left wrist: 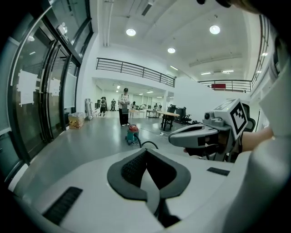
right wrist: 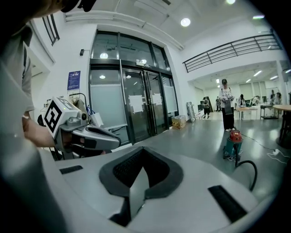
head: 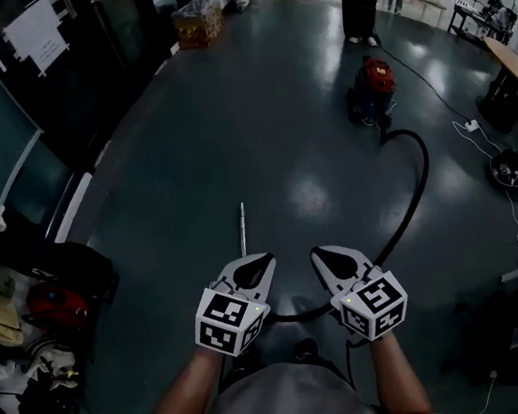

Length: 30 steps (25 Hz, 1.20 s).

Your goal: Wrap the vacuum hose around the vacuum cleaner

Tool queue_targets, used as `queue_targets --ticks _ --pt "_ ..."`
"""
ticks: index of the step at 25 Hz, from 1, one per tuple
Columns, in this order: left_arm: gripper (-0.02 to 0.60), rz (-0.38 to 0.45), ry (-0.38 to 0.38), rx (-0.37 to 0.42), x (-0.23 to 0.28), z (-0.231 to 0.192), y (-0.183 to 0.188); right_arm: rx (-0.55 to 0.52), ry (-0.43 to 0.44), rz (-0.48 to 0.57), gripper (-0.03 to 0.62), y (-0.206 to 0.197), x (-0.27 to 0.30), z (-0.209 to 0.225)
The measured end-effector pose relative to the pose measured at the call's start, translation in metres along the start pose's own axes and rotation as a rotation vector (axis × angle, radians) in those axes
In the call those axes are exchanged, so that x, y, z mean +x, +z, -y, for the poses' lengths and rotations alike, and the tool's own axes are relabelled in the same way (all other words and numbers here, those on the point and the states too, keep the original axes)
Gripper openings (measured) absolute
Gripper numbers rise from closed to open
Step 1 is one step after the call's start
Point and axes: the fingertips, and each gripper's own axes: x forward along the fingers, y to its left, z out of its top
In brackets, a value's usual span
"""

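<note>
Plainly, the wrapping has not begun; this looks like the approach. The left gripper has its jaws pressed together on nothing. Just ahead of it a thin metal wand lies on the floor, its long axis toward 12 o'clock (whether it joins the hose I cannot tell). The right gripper is likewise closed and empty. The vacuum hose lies loose, arcing from beneath the grippers out toward 3 o'clock, then up to the vacuum cleaner, well apart at 1 o'clock. Next, I judge, the jaws must spread and drop to the near hose end.
</note>
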Motion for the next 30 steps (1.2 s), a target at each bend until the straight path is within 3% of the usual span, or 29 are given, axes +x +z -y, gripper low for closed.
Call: queue_targets --ticks 10,17,23,30 --pt "0.008 -0.015 -0.096 0.006 0.004 -0.036 -0.003 -0.003 -0.182 0.024 0.006 0.017 -0.001 0.015" --pt "0.008 -0.072 -0.1 -0.007 0.028 -0.08 -0.025 -0.023 -0.199 -0.041 0.006 0.007 0.027 0.027" --pt "0.008 -0.192 -0.067 -0.039 0.075 -0.115 -0.09 0.021 -0.152 -0.13 0.006 -0.046 0.081 0.053" --pt "0.008 -0.282 0.036 -0.114 0.146 -0.17 -0.213 0.071 -0.076 -0.202 0.006 -0.156 0.168 0.092"
